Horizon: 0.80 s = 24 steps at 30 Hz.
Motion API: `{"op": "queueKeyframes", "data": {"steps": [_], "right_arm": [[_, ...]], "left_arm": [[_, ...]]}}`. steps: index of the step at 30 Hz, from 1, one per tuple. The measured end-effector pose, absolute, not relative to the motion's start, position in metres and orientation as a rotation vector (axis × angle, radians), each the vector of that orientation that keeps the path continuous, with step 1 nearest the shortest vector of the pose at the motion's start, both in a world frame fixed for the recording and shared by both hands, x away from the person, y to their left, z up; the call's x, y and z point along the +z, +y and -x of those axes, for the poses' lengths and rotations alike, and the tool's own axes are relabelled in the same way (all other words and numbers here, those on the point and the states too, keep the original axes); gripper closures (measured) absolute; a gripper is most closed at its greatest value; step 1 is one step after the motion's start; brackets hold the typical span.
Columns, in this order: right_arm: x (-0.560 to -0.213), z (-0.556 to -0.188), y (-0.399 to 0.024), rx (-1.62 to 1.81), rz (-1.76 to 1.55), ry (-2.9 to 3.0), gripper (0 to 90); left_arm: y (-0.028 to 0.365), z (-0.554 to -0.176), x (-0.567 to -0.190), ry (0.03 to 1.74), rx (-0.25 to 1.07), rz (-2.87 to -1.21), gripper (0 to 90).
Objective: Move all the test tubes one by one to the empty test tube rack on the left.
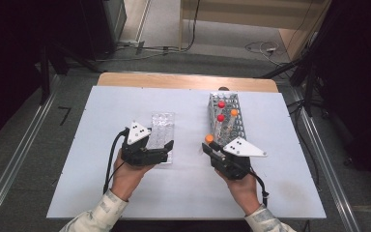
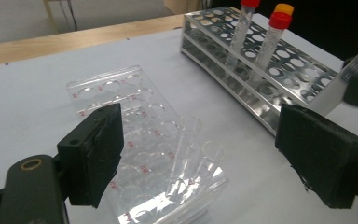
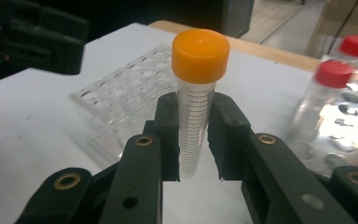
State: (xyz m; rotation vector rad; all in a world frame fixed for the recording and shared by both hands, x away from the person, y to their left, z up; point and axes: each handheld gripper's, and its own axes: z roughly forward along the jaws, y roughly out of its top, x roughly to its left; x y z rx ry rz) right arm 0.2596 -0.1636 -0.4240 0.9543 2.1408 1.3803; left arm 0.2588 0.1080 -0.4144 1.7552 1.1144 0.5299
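Closest to the person's edge of the tabletop [image 1: 125,193], two sleeved forearms come in, each hand wrapped around a gripper. On the right, the right gripper [image 3: 193,140] is clamped on an orange-capped tube [image 3: 196,93], its pads pressing the clear graduated barrel below the cap, the tube standing upright between them. In the high view that tube [image 1: 209,139] sits just off the near end of the metal rack [image 1: 239,128], which runs away from the person along the right half of the white surface and carries two red-capped tubes [image 1: 221,104] and another orange-capped one [image 1: 234,112].

On the left, the left gripper [image 2: 200,154] has its jaws spread wide with nothing pressed between them; they stand over the near end of the clear plastic rack [image 2: 135,140], which lies flat with its wells bare.

Between the two racks runs a bare strip of white surface. Wide bare margins lie along the left edge and the near edge, while the metal rack's far end comes close to the wooden back edge [image 1: 174,79].
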Motion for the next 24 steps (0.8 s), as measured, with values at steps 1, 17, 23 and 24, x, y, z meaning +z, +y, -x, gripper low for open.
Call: {"op": "queueKeyframes", "data": {"steps": [1, 17, 23, 24], "right_arm": [[-0.426, -0.258, -0.160, 1.379, -0.944, 2.155, 71.8], [-0.446, -0.246, -0.122, 1.345, -0.853, 2.286, 71.8], [-0.447, -0.243, -0.116, 1.353, -0.829, 2.297, 71.8], [-0.447, -0.242, -0.116, 1.353, -0.826, 2.298, 71.7]], "left_arm": [[0.106, -0.258, -0.414, 1.109, 0.526, -1.755, 15.0], [0.072, -0.238, -0.408, 0.912, 0.435, -1.844, 32.8], [0.067, -0.235, -0.410, 0.856, 0.431, -1.874, 51.3], [0.065, -0.234, -0.410, 0.852, 0.435, -1.879, 53.4]]}}
